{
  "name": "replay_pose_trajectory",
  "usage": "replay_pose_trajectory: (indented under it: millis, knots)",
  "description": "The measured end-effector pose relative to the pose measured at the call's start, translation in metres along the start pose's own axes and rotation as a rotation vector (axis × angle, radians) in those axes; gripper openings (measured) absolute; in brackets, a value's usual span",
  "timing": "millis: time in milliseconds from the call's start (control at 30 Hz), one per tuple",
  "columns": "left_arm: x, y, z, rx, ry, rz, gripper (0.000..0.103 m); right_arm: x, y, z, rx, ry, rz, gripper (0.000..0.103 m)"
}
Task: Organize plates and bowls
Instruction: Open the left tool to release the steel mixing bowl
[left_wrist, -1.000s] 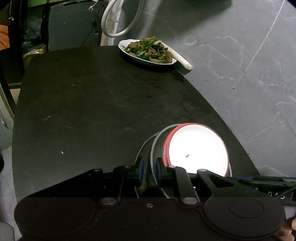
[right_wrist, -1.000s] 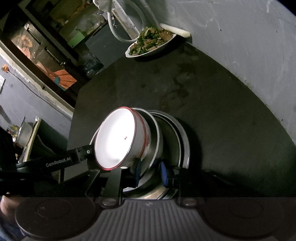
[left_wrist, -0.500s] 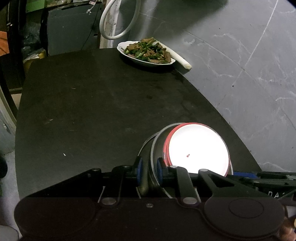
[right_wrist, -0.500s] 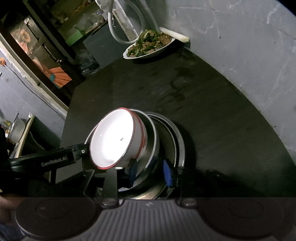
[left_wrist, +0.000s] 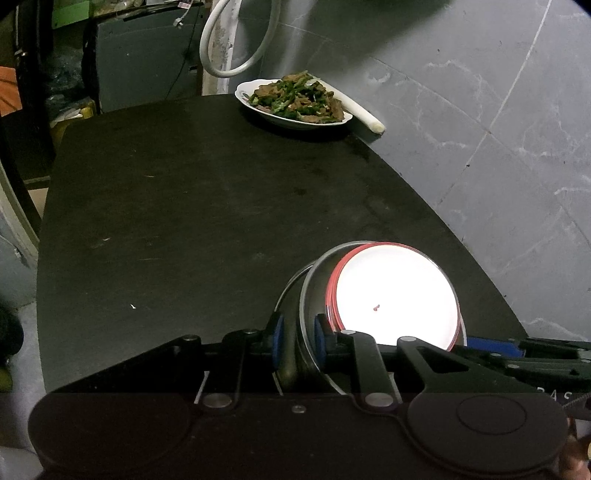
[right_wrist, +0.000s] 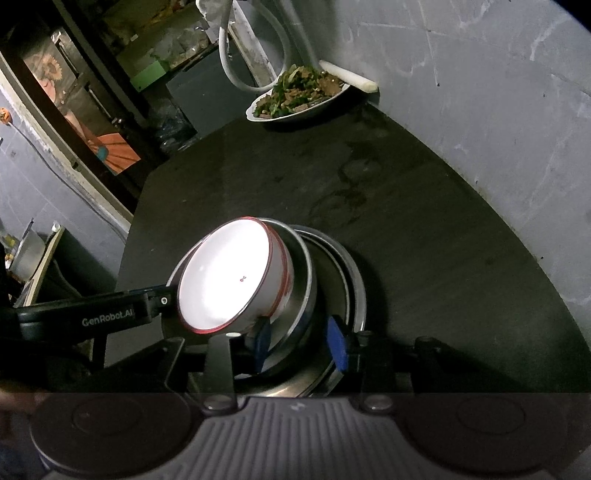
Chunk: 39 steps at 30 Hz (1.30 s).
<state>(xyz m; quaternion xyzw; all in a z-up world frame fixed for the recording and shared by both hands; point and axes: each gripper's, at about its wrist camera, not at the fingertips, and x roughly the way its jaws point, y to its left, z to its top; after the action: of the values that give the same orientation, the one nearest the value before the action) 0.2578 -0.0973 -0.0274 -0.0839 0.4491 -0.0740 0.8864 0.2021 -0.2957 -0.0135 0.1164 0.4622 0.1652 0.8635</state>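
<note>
My left gripper (left_wrist: 297, 345) is closed on the near-left rim of the steel bowl (left_wrist: 308, 291); blue pads pinch the wall from both sides. My right gripper (right_wrist: 301, 341) is opening, pads straddling the steel rims but no longer pressing, so that side looks released. The stack sits at the near right of the desk (left_wrist: 207, 206): white red-rimmed bowl (right_wrist: 225, 273) nested in the steel bowl, which sits in a wider steel plate (right_wrist: 354, 291). The white bowl tilts in the nest, not seated flat. Left hand holds the stack, so it makes the next move. Far end: plate of greens (left_wrist: 295, 99), well apart, by the wall.
</note>
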Motion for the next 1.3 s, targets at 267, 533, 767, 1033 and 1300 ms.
replay_pose_trajectory:
  millis: [267,533,767,1033,1300]
  knots:
    - [-0.001,0.000,-0.001,0.007,-0.001,0.001,0.023,-0.002,0.003,-0.001,-0.027,-0.016,-0.024,0.044]
    - [-0.007,0.006,-0.003,0.001,-0.041,0.068,0.059,-0.007,-0.002,-0.002,-0.017,-0.031,-0.055,0.063]
    - [-0.012,0.008,-0.004,0.002,-0.053,0.073,0.066,-0.006,-0.001,-0.002,-0.024,-0.029,-0.055,0.064]
    - [-0.016,0.009,-0.005,-0.012,-0.062,0.105,0.085,-0.008,0.001,-0.003,-0.027,-0.038,-0.058,0.071]
    - [-0.023,0.012,-0.006,-0.014,-0.097,0.108,0.101,-0.015,-0.003,-0.002,-0.001,-0.082,-0.089,0.086]
